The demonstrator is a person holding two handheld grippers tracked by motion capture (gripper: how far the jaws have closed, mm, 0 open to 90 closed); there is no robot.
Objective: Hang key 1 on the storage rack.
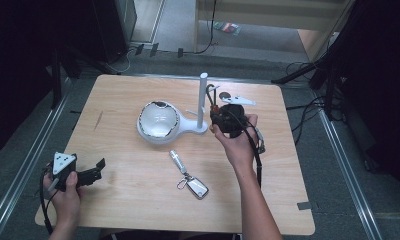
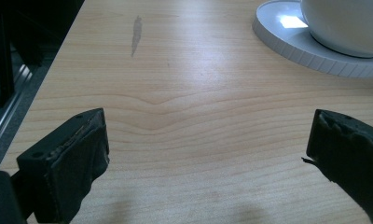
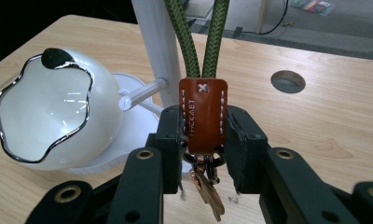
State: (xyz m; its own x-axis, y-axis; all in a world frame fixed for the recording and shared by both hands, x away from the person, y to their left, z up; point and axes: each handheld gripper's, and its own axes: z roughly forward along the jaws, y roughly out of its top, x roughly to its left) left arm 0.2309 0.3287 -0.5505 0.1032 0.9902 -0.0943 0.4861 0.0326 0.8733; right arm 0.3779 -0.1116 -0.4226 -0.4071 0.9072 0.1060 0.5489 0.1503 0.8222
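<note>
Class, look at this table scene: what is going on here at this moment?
A person works at a wooden table with a gripper in each hand. The right gripper is shut on the brown leather tab of a green cord keychain beside the white stand's post. The left gripper is open, low over bare wood near the left edge. A second key fob lies on the table in front of the white bowl.

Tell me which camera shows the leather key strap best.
The right gripper view: the leather key strap sits close up, clamped between the jaws, stitching and keys visible. The high view shows it tiny beside the post; the left gripper view looks elsewhere.
</note>
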